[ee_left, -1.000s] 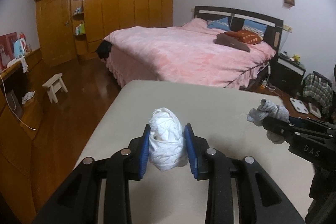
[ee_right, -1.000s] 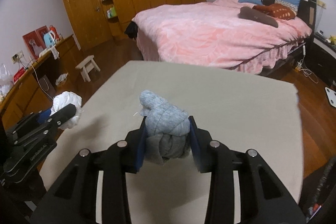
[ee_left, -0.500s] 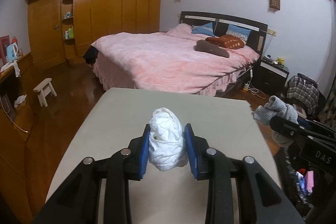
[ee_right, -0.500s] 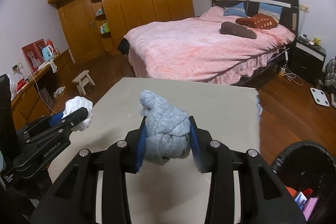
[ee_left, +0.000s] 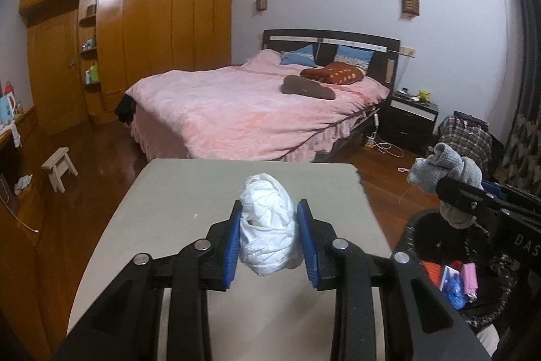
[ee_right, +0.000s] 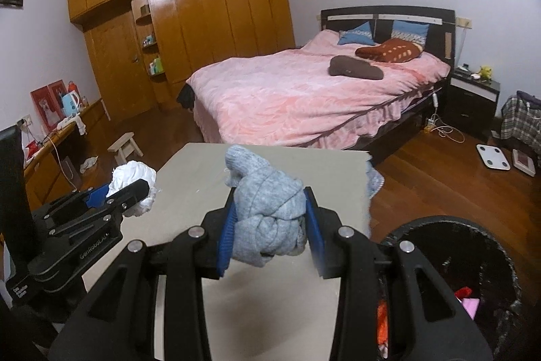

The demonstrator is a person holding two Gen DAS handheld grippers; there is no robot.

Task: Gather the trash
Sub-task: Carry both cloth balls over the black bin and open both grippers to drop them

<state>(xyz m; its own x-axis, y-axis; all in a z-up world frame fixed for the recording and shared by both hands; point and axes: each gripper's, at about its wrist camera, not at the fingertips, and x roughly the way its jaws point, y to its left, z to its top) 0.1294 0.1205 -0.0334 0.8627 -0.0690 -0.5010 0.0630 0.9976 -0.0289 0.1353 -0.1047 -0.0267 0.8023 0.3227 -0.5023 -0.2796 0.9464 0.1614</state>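
My left gripper point(ee_left: 269, 227) is shut on a crumpled white plastic bag point(ee_left: 268, 225), held above the grey table point(ee_left: 189, 192). The same bag point(ee_right: 133, 180) shows at the left of the right wrist view, in the left gripper point(ee_right: 135, 190). My right gripper point(ee_right: 269, 225) is shut on a balled grey sock point(ee_right: 267, 212) near the table's right edge. In the left wrist view that sock point(ee_left: 443, 168) hangs over a black bin point(ee_left: 416, 225) beside the table. The bin point(ee_right: 473, 232) holds coloured scraps.
A pink bed point(ee_left: 250, 110) stands beyond the table, with a dark nightstand point(ee_left: 412, 120) to its right. A small white stool point(ee_left: 59, 166) sits on the wooden floor at left. A white scale point(ee_right: 493, 156) lies on the floor at right. Wooden wardrobes point(ee_right: 203, 22) line the back wall.
Both grippers have risen and drawn back to the right with their loads. The table now looks smaller, and the black bin has come into view at lower right.
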